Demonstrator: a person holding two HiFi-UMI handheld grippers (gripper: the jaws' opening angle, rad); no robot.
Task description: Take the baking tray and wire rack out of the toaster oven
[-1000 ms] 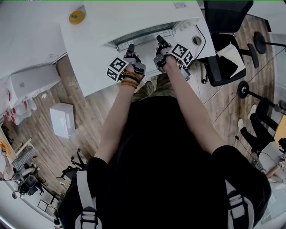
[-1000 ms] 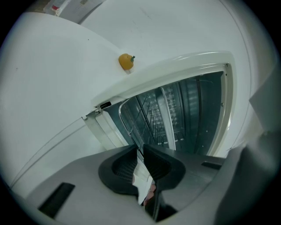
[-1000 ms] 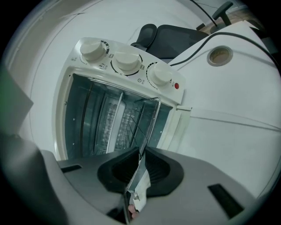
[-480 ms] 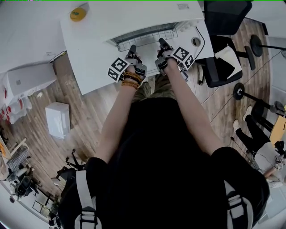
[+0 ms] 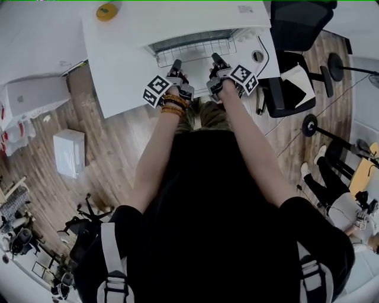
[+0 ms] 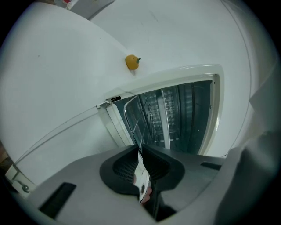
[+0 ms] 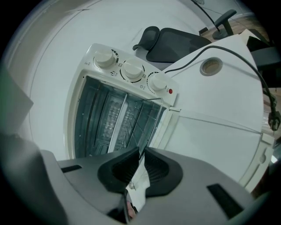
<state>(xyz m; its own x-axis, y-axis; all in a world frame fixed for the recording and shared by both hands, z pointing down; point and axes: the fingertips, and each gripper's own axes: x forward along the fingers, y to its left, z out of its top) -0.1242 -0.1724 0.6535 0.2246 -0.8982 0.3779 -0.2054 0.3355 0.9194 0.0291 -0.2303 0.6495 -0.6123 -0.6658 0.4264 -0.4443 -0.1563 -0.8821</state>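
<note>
White toaster oven (image 5: pixel 195 18) stood on white table (image 5: pixel 118 77). Metal wire rack (image 5: pixel 192 48) jutted from oven mouth toward person. Left gripper (image 5: pixel 176 63) clamped rack's front edge at left, right gripper (image 5: pixel 214 58) at right. Small yellow round object (image 5: pixel 107 10) lay on table, behind-left of oven. Black office chair (image 5: pixel 299 26) stood right of table.

Head view: high above the person, facing steeply down along both arms onto the table (image 5: pixel 118 83); far off.
Left gripper view: rides the left gripper (image 6: pixel 139 147), close, facing the toaster oven (image 6: pixel 193 74) from its left.
Right gripper view: rides the right gripper (image 7: pixel 141 151), close, facing the oven from its right.
Shared: all three show the oven's open front and wire rack (image 5: pixel 192 50).
</note>
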